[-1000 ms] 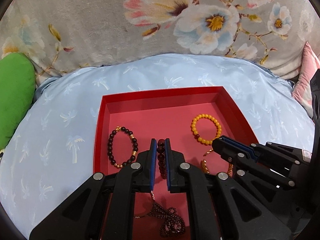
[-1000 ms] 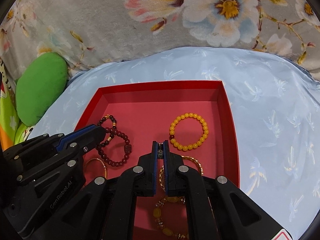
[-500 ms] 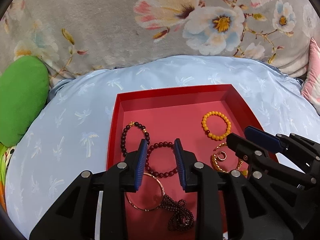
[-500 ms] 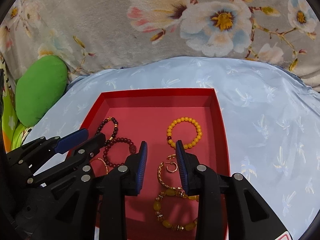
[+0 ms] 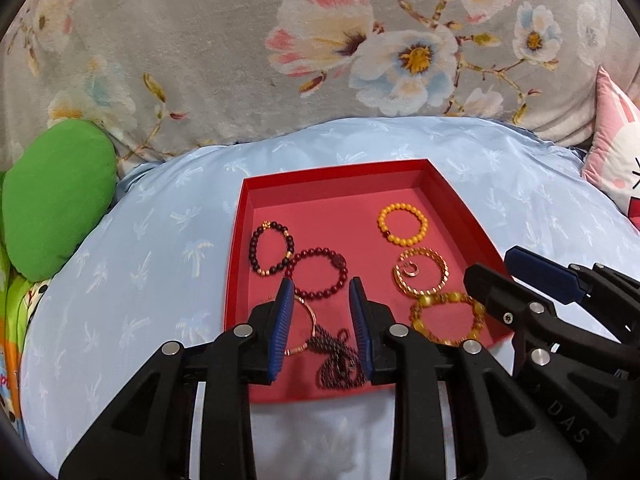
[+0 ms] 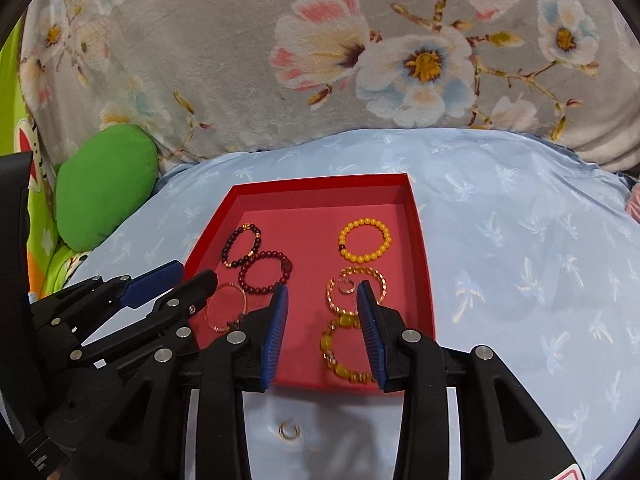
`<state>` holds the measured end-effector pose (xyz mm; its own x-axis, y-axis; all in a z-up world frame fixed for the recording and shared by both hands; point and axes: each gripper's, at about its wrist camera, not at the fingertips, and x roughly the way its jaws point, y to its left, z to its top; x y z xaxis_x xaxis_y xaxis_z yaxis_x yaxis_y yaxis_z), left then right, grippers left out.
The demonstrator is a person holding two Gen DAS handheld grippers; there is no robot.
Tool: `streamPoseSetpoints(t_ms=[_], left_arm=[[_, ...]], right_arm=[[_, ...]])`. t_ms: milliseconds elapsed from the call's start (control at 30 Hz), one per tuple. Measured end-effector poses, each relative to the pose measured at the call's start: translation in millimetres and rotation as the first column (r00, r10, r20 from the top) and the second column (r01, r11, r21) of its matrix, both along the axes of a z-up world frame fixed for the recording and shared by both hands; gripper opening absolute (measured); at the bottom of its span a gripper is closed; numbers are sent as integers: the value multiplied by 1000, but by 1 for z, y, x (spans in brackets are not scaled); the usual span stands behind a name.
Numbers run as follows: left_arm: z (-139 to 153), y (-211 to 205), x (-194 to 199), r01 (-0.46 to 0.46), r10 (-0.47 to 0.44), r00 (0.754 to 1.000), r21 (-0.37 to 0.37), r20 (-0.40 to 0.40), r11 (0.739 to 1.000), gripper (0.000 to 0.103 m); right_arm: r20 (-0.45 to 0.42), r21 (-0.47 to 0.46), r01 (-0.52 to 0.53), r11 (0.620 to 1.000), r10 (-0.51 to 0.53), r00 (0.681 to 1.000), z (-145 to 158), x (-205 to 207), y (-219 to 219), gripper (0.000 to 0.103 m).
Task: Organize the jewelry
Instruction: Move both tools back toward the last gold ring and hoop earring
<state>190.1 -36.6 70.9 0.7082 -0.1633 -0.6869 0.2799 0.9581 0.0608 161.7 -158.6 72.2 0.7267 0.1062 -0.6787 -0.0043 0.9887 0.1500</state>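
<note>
Soft blue bedding (image 6: 520,240) sags under our red tray (image 6: 416,216); both grippers (image 5: 320,320) (image 6: 322,324) gape empty, and the loose earring (image 6: 289,430) could sink from reach.

- A tray (image 5: 236,264) sits on a cushion cover (image 5: 152,240) at frame centre, with a floral blanket (image 5: 240,60) behind it across the upper frame.
- A pillow (image 5: 56,204) lies at the left edge.
- In the tray's left half: a dark bead bracelet (image 5: 272,248) farthest back, a bead bracelet (image 5: 318,272) touching it nearer, then a thin bangle (image 5: 306,324) and a beaded necklace (image 5: 340,364) nearest.
- In the right half: a round-bead bracelet (image 5: 402,224) at the back, a chain bracelet (image 5: 420,276) with a small hoop earring (image 5: 410,269) inside it, then a chunky bracelet (image 5: 446,318).
- Another hoop earring (image 6: 289,430) lies on the cover below the tray's near edge.
</note>
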Motion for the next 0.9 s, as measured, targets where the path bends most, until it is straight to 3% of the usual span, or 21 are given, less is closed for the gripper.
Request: streamPoseSetpoints(t_ms=[500, 900], left_arm=[[-7, 5, -78, -7, 7, 1000, 1, 1, 1000, 27], [-38, 25, -111, -71, 70, 997, -15, -42, 997, 27]], right_arm=[[-9, 29, -13, 999, 13, 1000, -7, -81, 0, 36], [-68, -3, -6, 1000, 6, 998, -41, -119, -6, 36]])
